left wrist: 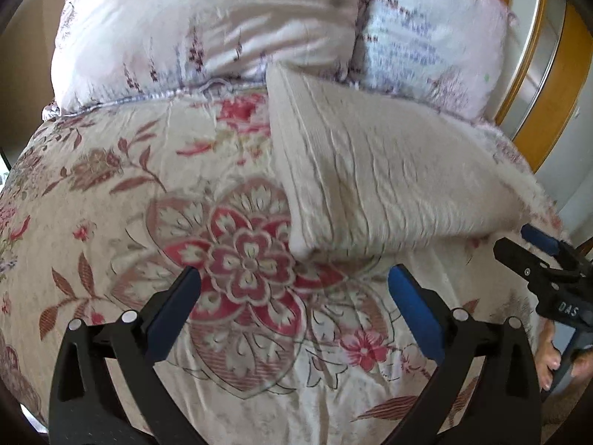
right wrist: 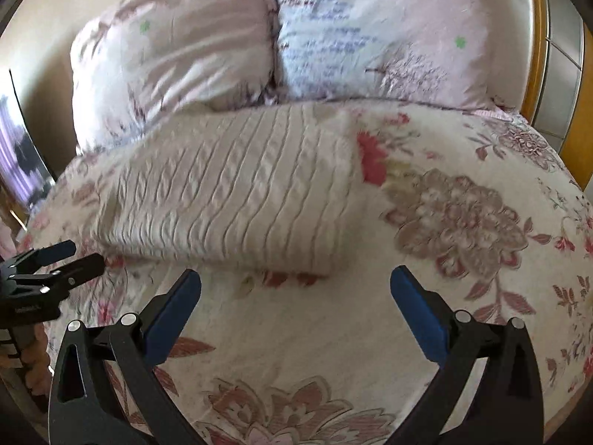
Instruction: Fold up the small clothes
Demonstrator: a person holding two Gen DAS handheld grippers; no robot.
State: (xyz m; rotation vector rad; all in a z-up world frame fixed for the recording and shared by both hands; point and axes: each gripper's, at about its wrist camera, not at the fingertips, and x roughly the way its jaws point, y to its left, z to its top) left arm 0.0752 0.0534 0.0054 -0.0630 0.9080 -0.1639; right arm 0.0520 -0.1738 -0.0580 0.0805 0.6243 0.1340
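1. Nearest my lenses, both pairs of tongs stand wide and hold nothing: the left tongs (left wrist: 294,282) hang over the big red flower on the floral bedspread (left wrist: 111,222), and the right tongs (right wrist: 295,282) hang over a pale patch of it, just short of the garment.
2. What I am folding is a cream cable-knit sweater (right wrist: 237,189), which lies on the bed as a folded rectangle, near the two pillows (right wrist: 281,37) at the far end. Its near edge lies just beyond the right tongs; in the left view its near corner (left wrist: 304,248) sits just beyond the tips.
3. I judge the fold is well along, and the step in hand is either one more fold or a tidy-up; I cannot tell which.
4. To do it well, I would bring each pair of tongs down at a near corner, pinching all knit layers together but none of the bedspread beneath.
5. I would lift both corners evenly, carry them toward the far edge, and lay them down square.
6. Thick knit may slip or spring back, so I would close firmly and release only once the layers rest flat.
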